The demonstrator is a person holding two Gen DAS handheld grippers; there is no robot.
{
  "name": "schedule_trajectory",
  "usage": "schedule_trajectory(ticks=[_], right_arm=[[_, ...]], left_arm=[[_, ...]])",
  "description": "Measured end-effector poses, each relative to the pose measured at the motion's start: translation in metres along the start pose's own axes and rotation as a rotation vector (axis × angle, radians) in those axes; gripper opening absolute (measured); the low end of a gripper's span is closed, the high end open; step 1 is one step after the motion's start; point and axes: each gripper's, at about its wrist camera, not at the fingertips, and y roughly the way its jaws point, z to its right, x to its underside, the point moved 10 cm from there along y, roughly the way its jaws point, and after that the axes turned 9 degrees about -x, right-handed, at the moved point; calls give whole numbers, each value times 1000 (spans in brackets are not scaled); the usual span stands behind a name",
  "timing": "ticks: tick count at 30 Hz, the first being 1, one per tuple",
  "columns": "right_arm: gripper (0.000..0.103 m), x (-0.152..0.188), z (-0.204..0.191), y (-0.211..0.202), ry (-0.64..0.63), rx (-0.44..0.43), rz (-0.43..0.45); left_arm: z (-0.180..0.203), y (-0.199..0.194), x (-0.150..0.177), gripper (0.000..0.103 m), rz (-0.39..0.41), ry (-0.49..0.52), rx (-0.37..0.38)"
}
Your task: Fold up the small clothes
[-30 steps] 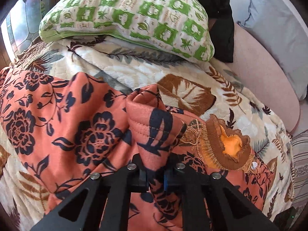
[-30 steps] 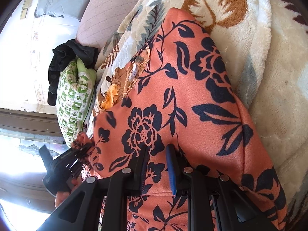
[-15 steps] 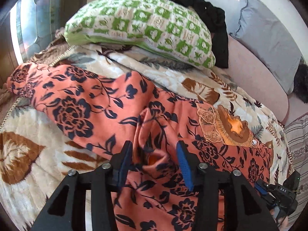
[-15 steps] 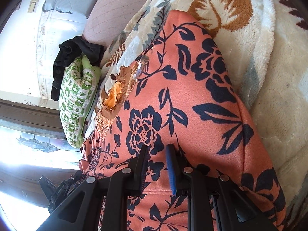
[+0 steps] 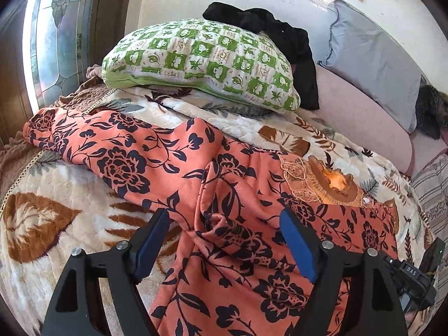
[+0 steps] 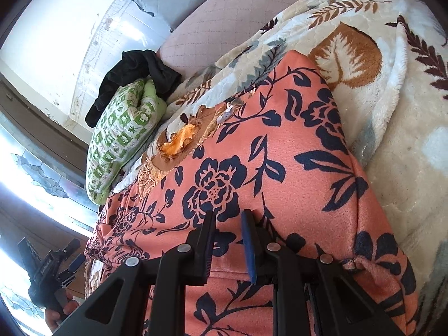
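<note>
The garment (image 5: 173, 162) is lying spread across the blanket (image 5: 42, 196) on the bed. Behind it the pillow (image 5: 201, 64) is resting on the blanket, with dark clothing (image 5: 294, 47) lying behind the pillow, seemingly partly on it. A cushion (image 5: 372, 64) is leaning far right.

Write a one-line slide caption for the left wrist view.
Left gripper open over a rumpled fold of the orange floral garment, spread on a leaf-print blanket.
</note>
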Motion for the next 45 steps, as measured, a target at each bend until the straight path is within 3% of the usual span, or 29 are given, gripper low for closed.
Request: schedule_trajectory(ticks=[3,7,9,14,18,22,24,26,29,30,31,32,36,39,41,45], right_arm=[[22,0,-1,2,-11,17,4],[22,1,0,2,0,4,7],[22,0,1,2,6,6,8],[22,0,-1,4,-18,83,-6],[23,0,-7,3,-10,221,-23],[25,-7,-25,-1,-12,381,-99],[25,-18,-54,-3,-86,394,-92],[25,-28,-89,0,-133,355,-79],[37,-28,-136,23,-165,297,-123],[56,-23,-146,35,-176,294,-156],[65,-18,-155,47,-188,298,-185],[67,-11,-164,61,-202,300,-201],[64,22,-182,116,-252,292,-291],[51,48,-176,149,-236,330,-363],[49,62,-163,168,-220,380,-412],[49,57,-161,184,-305,476,-381]], left_arm=[[10,18,9,82,-60,40,18],[17,35,22,82,-184,-23,63],[21,32,18,82,-162,-19,79],[14,23,18,82,-55,151,-62],[5,26,31,82,-74,234,-99],[-10,34,43,82,-128,245,-125],[-17,35,43,82,-141,223,-127],[-25,33,39,82,-141,193,-130],[-36,35,34,82,-149,136,-146],[-39,36,34,82,-156,121,-150],[-42,37,33,82,-159,112,-154],[-44,36,32,82,-156,107,-159],[-52,33,28,82,-133,115,-192],[-57,32,25,82,-124,121,-201],[-59,32,25,82,-126,125,-208],[-59,34,28,82,-144,138,-205]])
